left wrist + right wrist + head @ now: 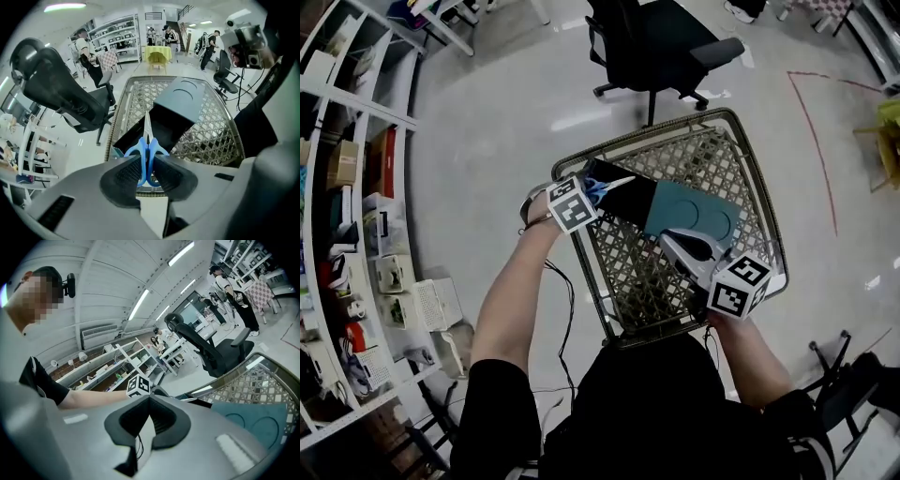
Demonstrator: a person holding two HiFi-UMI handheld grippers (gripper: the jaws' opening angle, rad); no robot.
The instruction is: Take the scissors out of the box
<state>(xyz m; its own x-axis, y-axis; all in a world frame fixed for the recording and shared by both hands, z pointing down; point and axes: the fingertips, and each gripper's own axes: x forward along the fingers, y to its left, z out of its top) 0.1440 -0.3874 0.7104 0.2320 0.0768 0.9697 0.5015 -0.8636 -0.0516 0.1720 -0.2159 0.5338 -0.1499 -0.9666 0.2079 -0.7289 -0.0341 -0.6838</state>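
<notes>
Blue-handled scissors [602, 187] [146, 145] sit between the pads of my left gripper [592, 192] [146, 158], blades pointing away. The pads press on the handles, and the scissors hang above the open black box [628, 199] [168, 123]. The box's teal lid [694, 214] [183, 96] [253, 420] is folded back to the right. The box lies in a wire basket [572, 164] [211, 138] [243, 369]. My right gripper [670, 241] [150, 399] hovers near the lid's near edge with its pads together and nothing between them.
A black office chair [661, 42] [61, 89] stands beyond the basket. Shelves [356, 187] full of small items run along the left. A red line [816, 141] marks the floor at the right. People [206, 42] stand far off in the room.
</notes>
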